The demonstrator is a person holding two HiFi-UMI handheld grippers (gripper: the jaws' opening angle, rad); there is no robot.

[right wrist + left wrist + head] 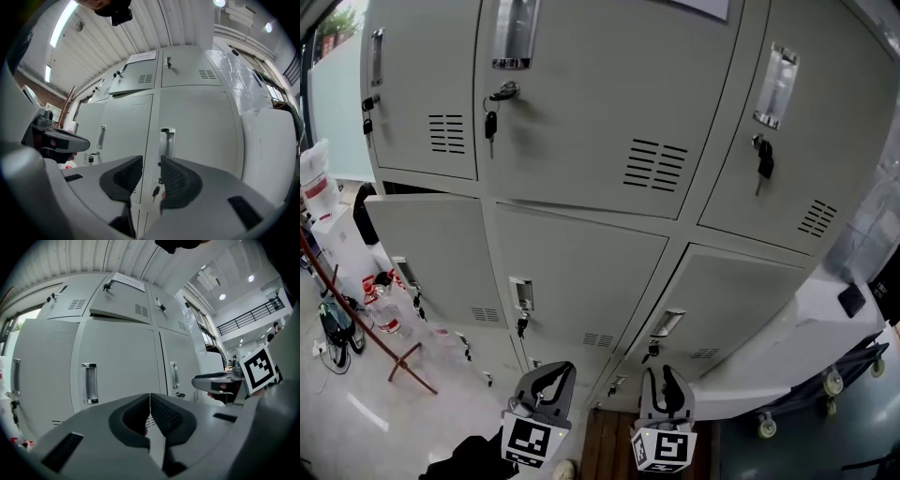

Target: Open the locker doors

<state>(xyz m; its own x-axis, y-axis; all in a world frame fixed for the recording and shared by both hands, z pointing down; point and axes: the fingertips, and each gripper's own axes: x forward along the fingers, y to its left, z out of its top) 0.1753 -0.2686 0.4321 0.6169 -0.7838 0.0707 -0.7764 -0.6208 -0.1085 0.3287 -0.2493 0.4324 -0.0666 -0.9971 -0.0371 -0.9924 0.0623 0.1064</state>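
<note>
A bank of grey lockers fills the head view, each door with a chrome recessed handle and a key hanging below it. The left door of the middle row stands ajar; the doors around it look closed. In the left gripper view an upper door is swung out. My left gripper is shut with nothing in it, facing a closed door's handle from a distance. My right gripper is open and empty, short of another handle with a key under it.
A white cabinet on casters stands to the right of the lockers. At the left are a red stand, bottles and a dark bag on the pale floor. Wooden flooring lies under the grippers.
</note>
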